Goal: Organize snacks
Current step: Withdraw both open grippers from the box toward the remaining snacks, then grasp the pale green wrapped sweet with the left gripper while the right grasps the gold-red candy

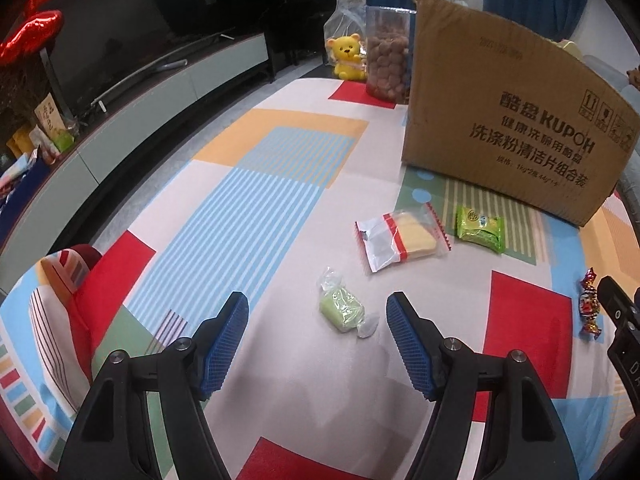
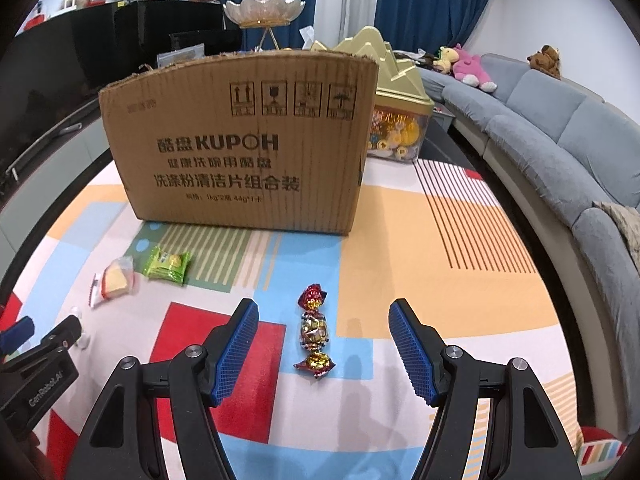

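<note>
Nearest item, left wrist view: left gripper (image 1: pixel 316 310), black arms with blue ribbed pads, jaws released and empty, hanging over the bench (image 1: pixel 256 240) under its patchwork-print cloth. Just ahead, toward 1 o'clock between the pads: pale green twist-wrapped candy in clear film (image 1: pixel 343 310), lying flat. Right wrist view: right gripper (image 2: pixel 324 320), same build, jaws released and empty; red-and-gold foil twist candy (image 2: pixel 315 334) lies lengthwise between the pads, untouched. At 11 o'clock of that candy: yellow wafer in a clear packet with red-trimmed seal (image 2: pixel 115 278), and just beside it a bright green printed snack pouch (image 2: pixel 167 265). At 12 o'clock: brown corrugated cardboard box with black lettering (image 2: pixel 248 140), open at the top, judged the likely destination for the snacks. Risks, as judgement: both candies are small and slick, so pads closing off-centre could pinch only a twisted wrapper tail and let the sweet swing or slip free; pads pressing too low could snag the cloth and drag it; the two grippers sit near each other and could collide when lifting toward the box. Obstruction: the box's tall near wall must be cleared. Surroundings: clear jar of brown round snacks (image 1: pixel 387 64), yellow bear figure (image 1: pixel 348 58), gold-lidded tin (image 2: pixel 394 92), grey sofa (image 2: pixel 560 128).
</note>
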A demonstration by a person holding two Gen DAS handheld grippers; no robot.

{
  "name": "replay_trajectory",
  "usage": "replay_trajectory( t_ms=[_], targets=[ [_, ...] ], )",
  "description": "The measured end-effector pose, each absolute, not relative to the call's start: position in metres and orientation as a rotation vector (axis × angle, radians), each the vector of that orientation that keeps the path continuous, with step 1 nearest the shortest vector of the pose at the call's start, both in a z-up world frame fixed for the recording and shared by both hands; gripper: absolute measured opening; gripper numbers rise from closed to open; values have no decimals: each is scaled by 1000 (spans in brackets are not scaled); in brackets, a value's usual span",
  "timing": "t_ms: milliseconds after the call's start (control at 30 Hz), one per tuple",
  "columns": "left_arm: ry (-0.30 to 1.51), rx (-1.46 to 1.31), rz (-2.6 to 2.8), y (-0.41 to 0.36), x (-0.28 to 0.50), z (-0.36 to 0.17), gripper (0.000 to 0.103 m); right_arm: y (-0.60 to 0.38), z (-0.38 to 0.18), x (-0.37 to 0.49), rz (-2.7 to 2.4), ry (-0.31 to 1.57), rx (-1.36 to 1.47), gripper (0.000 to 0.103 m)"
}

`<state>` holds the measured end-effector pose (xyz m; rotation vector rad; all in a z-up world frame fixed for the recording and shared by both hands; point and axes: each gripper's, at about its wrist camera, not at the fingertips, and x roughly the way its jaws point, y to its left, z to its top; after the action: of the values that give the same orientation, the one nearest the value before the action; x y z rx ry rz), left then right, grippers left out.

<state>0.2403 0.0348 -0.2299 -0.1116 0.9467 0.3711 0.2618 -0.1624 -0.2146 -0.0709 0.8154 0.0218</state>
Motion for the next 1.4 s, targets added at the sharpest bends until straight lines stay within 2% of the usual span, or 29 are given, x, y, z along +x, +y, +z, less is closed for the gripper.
replay_trajectory(
  t_ms=[233,333,633,700,767,900,1400],
  targets=[
    [968,-113,373,35,246,-240,70,-162,-227,270,24,854,-61,68],
    [977,-118,370,36,247,-243,64,-161,-233,271,30,865,-57,67],
    [969,-122,342,34,249,-244,45,-164,-247,274,45,919,-33,36],
    [966,-119,332,33,249,-244,35,-164,-247,274,49,918,-28,29],
    [964,-114,323,32,250,-244,31,-164,-247,273,53,916,-32,21],
    [955,-98,314,31,250,-244,25,-163,-247,271,57,909,-30,20],
    [916,-42,280,23,247,-226,23,-160,-220,261,69,854,-27,20]
  ],
)
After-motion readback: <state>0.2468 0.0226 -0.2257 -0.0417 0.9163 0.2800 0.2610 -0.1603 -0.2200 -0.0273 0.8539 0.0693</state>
